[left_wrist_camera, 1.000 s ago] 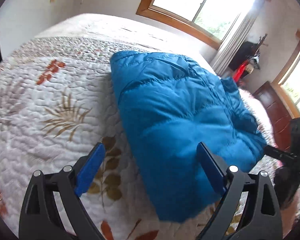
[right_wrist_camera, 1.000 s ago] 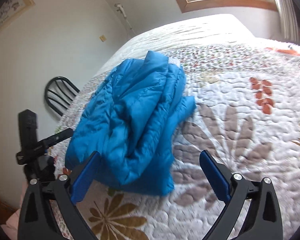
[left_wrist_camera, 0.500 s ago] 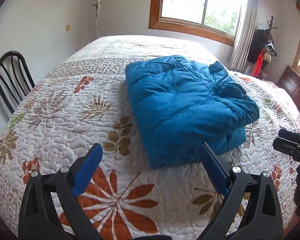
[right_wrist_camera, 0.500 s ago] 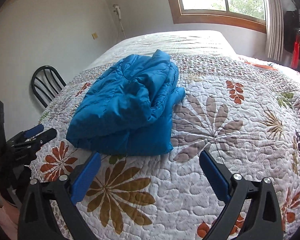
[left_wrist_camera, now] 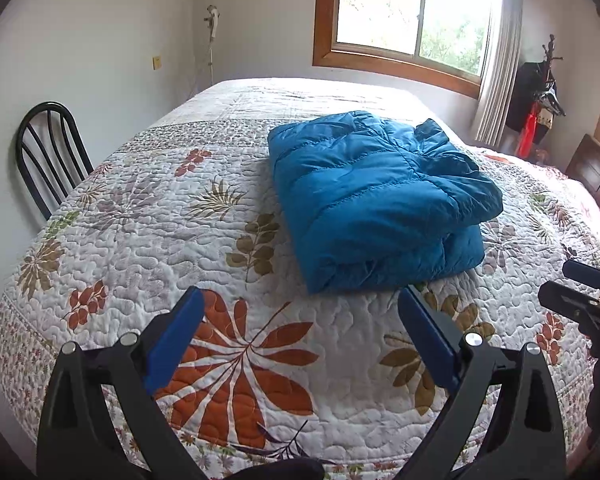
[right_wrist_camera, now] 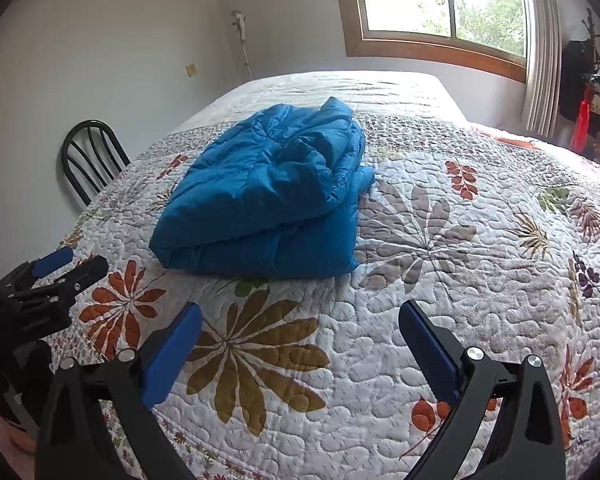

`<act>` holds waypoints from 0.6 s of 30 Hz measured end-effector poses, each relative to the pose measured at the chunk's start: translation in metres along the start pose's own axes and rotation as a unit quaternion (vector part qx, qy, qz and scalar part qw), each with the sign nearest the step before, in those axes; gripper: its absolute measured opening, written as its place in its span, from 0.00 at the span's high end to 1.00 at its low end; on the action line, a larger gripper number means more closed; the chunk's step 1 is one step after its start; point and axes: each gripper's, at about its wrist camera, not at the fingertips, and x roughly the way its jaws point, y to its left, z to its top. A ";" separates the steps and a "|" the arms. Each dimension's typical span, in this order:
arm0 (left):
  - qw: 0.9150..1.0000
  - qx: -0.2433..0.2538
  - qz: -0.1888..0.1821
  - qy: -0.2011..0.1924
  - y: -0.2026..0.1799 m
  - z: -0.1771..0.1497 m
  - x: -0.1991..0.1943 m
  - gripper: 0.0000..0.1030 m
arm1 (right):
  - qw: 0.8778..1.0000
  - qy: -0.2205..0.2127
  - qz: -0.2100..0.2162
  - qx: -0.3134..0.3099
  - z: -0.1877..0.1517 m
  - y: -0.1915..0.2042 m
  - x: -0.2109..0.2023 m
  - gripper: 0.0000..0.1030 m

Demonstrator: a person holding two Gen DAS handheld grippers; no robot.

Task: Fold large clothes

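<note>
A blue puffer jacket (left_wrist_camera: 376,200) lies folded into a thick bundle on the quilted bed (left_wrist_camera: 148,240); the right wrist view shows the same jacket (right_wrist_camera: 268,204) left of centre. My left gripper (left_wrist_camera: 300,304) hovers open over the quilt, short of the jacket's near edge, with nothing between its blue pads. My right gripper (right_wrist_camera: 300,312) is also open and holds nothing, back from the bundle. Each view catches the other gripper at its edge: the right gripper (left_wrist_camera: 580,300) in the left wrist view, the left gripper (right_wrist_camera: 52,280) in the right wrist view.
A black metal chair (left_wrist_camera: 48,152) stands by the bed's left side against the white wall. A wood-framed window (left_wrist_camera: 412,20) with a curtain is behind the bed. A coat rack (left_wrist_camera: 540,104) with dark and red items stands at the right.
Both grippers have pulled back and away from the jacket, which now looks smaller and farther. The jacket stays folded on the bed. Both grippers remain open.
</note>
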 end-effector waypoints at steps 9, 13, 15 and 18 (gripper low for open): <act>1.000 0.002 0.002 -0.012 0.000 -0.008 -0.017 0.06 | 1.000 -0.011 -0.014 0.002 -0.009 0.010 -0.007 0.04; 1.000 0.000 0.006 -0.013 0.003 -0.009 -0.018 0.06 | 1.000 -0.015 -0.017 0.005 -0.009 0.009 -0.010 0.04; 1.000 0.001 0.009 -0.014 0.003 -0.010 -0.018 0.06 | 1.000 -0.015 -0.018 0.005 -0.009 0.009 -0.010 0.04; 1.000 0.002 0.009 -0.014 0.003 -0.010 -0.019 0.06 | 1.000 -0.015 -0.017 0.005 -0.009 0.009 -0.010 0.04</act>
